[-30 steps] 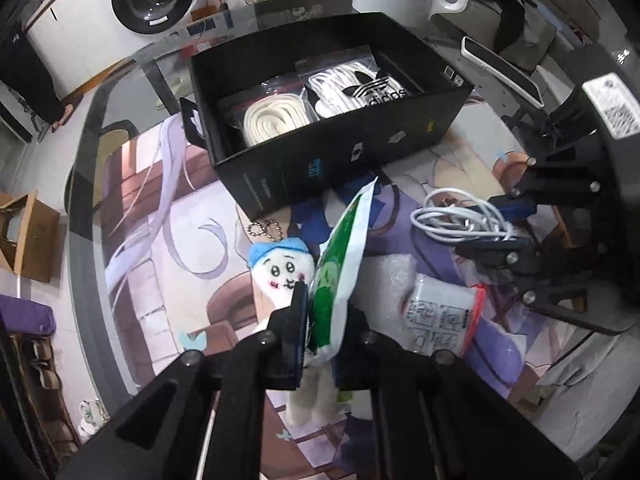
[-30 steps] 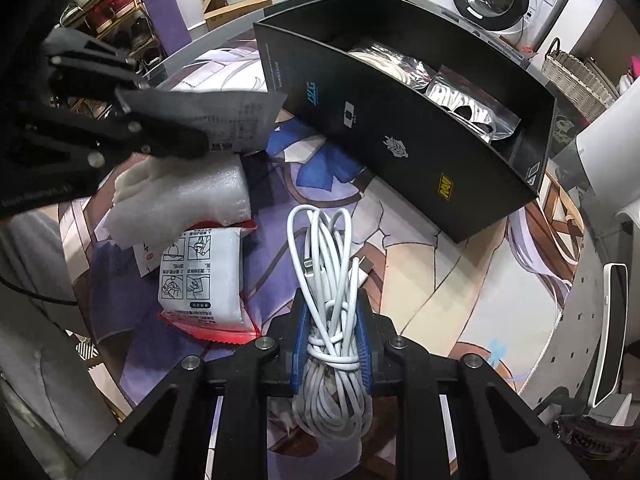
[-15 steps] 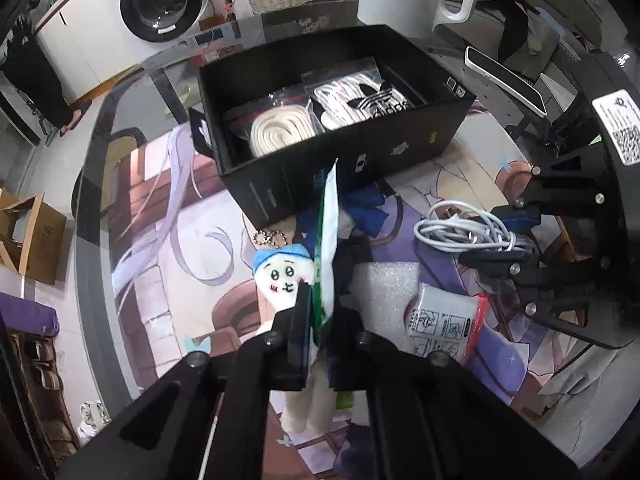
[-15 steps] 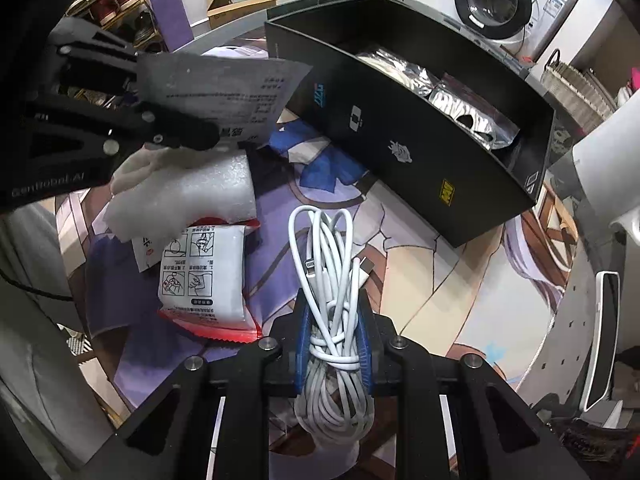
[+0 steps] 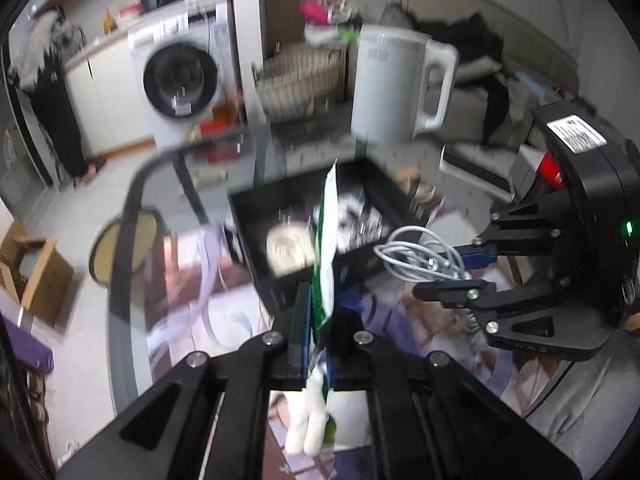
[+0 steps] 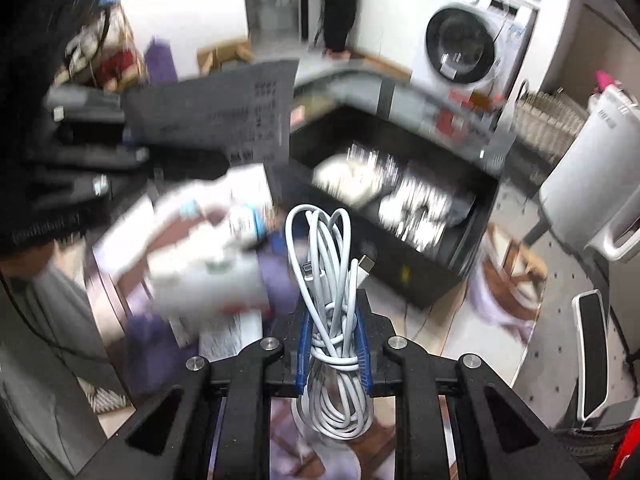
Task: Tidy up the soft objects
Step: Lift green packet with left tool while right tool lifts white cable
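Note:
My left gripper is shut on a green and white packet, held edge-on above the black box. The packet's printed back shows in the right wrist view. My right gripper is shut on a coiled white cable, lifted off the table; the cable also shows in the left wrist view. The black box holds bagged white laces. A white plush toy lies below the left gripper.
A white kettle stands behind the box. A red and white pouch and white foam lie blurred on the printed mat. A wicker basket and washing machine are beyond the table.
Both grippers have risen and tilted up, so the room now fills the views. The packet and the cable stayed gripped. The views are motion-blurred.

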{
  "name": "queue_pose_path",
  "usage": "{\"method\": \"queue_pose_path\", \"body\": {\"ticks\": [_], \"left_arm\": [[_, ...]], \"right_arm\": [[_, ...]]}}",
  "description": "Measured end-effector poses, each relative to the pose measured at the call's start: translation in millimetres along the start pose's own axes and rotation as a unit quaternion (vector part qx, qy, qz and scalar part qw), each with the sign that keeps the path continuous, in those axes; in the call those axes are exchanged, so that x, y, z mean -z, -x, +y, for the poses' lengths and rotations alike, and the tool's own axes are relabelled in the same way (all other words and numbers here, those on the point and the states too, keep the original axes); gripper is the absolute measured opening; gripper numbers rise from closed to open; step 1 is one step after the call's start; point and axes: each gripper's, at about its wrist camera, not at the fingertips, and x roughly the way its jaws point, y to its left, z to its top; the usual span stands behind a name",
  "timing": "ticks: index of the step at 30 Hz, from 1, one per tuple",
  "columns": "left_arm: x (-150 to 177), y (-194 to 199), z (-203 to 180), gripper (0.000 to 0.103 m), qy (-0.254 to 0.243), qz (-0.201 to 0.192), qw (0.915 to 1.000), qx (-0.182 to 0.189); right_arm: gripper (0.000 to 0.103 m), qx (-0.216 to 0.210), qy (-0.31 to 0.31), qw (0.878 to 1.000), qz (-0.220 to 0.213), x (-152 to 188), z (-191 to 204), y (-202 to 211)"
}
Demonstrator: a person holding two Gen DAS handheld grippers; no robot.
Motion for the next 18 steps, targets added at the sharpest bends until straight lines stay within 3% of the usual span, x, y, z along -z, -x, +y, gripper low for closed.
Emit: {"method": "queue_pose_path", "body": {"ticks": [8, 11, 15, 18], "left_arm": [[-7.9, 46.3, -0.5, 0.003, 0.019, -0.107, 0.9936, -0.028], [-6.8, 60.8, 1.2, 0.003, 0.029, -0.141, 0.9890, -0.034], [-4.0, 79.8, 0.7, 0.003, 0.028, -0.193, 0.9788, -0.064], [-0.4, 91.0, -1.0, 0.003, 0.024, -0.222, 0.9720, -0.072]], "right_arm": [[0.019, 0.016, -0.039, 0.987, -0.156, -15.5, -1.0, 65.2], [0.019, 0.030, -0.042, 0.973, -0.226, -17.3, 2.8, 93.4], [0.019, 0.057, -0.069, 0.939, -0.332, -8.1, 12.3, 133.7], [0.019, 0.076, -0.065, 0.920, -0.379, -0.5, 23.5, 151.1]]}}
